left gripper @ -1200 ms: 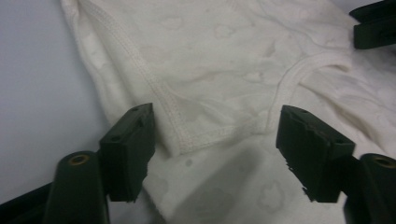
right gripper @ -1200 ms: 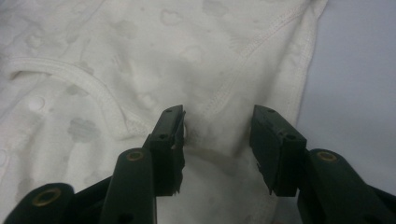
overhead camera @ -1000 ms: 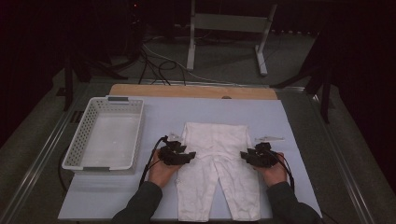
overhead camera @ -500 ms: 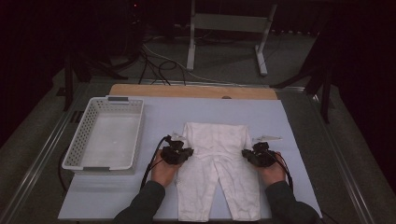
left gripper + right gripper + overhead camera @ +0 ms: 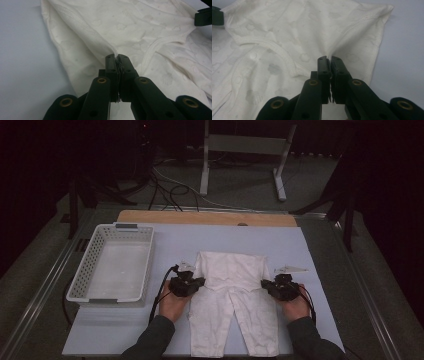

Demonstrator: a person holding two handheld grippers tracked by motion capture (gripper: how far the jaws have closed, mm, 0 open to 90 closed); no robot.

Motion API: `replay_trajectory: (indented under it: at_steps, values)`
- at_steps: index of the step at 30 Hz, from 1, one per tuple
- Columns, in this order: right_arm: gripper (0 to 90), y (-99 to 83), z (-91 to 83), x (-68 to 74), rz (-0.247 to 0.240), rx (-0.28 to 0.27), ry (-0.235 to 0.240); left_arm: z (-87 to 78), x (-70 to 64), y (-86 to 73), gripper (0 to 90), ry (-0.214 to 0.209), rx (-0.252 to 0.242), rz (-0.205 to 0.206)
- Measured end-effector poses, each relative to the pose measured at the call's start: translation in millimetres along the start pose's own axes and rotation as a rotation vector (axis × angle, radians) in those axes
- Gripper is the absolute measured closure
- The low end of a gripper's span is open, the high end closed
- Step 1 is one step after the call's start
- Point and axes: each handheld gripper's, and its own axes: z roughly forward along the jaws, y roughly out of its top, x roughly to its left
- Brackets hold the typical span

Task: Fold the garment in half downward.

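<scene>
A white baby garment [image 5: 231, 300] with two legs lies flat on the pale blue table cover [image 5: 310, 250], its legs toward the person. My left gripper [image 5: 196, 281] is shut on the garment's left edge; in the left gripper view its jaws pinch a fold of the white garment [image 5: 140, 30] at the tips of the left gripper [image 5: 117, 58]. My right gripper [image 5: 268, 285] is shut on the right edge; in the right gripper view the right gripper [image 5: 329, 59] clamps the white garment [image 5: 294, 32] beside a stitched hem.
A white perforated basket [image 5: 87, 287], with nothing in it, stands on the left of the table. A wooden board edge [image 5: 210, 217] runs along the far side. Metal stand legs [image 5: 280, 175] and cables [image 5: 172, 187] lie on the floor beyond.
Both grippers have shifted slightly toward the far side and inward along the garment's edges, and stay closed on the cloth.
</scene>
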Motion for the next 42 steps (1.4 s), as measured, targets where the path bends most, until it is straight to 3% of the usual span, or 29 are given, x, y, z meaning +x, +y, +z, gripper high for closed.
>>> replay_trajectory:
  at_steps: [11,18,23,24,25,30,33,35,36,37,39,42]
  values:
    - [86.6,-1.3,-6.5,0.7,0.004,-0.008,0.012,-9.9,3.0,-2.2,89.0,-0.010,-0.018,-0.006]
    - [86.6,-3.7,-4.6,2.9,-0.005,0.007,0.020,0.4,5.4,-4.5,87.7,0.006,0.008,-0.028]
    - [86.6,-4.1,-4.1,3.5,-0.007,0.011,0.025,6.7,5.7,-5.3,64.8,0.025,0.022,-0.037]
    - [86.6,-4.2,-4.1,3.7,-0.004,0.011,0.026,6.7,5.7,-5.3,64.8,0.025,0.022,-0.037]
    - [86.6,-4.2,-4.0,3.7,-0.005,0.010,0.028,10.0,4.9,-5.2,56.1,0.021,0.021,-0.045]
    - [86.6,-4.3,-2.9,4.6,-0.009,0.010,0.029,16.8,-4.3,-1.9,48.6,0.011,0.036,-0.022]
    - [86.6,-4.2,-2.8,5.2,-0.008,0.010,0.030,21.3,-12.3,-0.4,52.2,0.035,0.042,0.008]
    - [86.6,-4.2,-2.7,5.2,-0.009,0.010,0.030,22.6,-14.1,-0.1,63.6,0.048,0.042,0.015]
    - [86.6,-4.2,-2.6,5.2,-0.008,0.010,0.031,23.6,-15.7,0.1,63.6,0.067,0.045,0.030]
    - [86.6,-4.2,-2.7,5.1,-0.007,0.009,0.030,23.7,-16.0,0.1,74.0,0.080,0.046,0.038]
    - [86.6,-3.8,-3.5,4.8,-0.009,0.008,0.032,22.5,-13.2,0.6,83.1,0.059,0.042,0.018]
    - [86.6,-3.4,-4.9,4.3,-0.012,0.003,0.034,20.3,-13.0,1.0,85.7,0.049,0.037,0.019]
